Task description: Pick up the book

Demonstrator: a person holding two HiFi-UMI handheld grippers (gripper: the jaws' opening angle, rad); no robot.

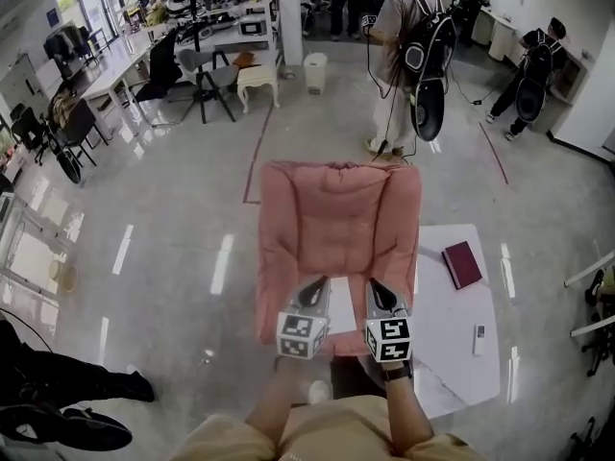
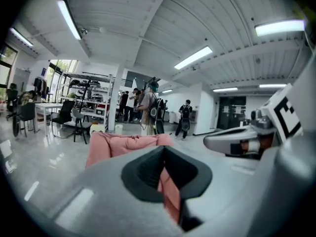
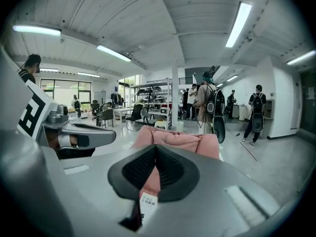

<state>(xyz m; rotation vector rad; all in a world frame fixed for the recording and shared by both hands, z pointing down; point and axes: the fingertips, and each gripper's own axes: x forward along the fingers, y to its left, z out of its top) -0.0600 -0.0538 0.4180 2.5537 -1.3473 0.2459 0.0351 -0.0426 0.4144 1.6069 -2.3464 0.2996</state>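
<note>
The 2 claws are side by side, the left claw point(image 1: 312, 294) and the right claw point(image 1: 382, 296). Each is pressed together on the near edge of a pink blanket point(image 1: 336, 219), and the fabric sits between the pads in both gripper views. A white label point(image 3: 147, 201) shows at the right claw's pinch. The blanket spreads from them toward the far side. The book point(image 1: 462, 264) – dark red, closed – lies flat on the white desk point(image 1: 452, 363), to the right of the blanket and well apart from both claws. 1 small white object point(image 1: 479, 339) lies nearer on the same desk.
</note>
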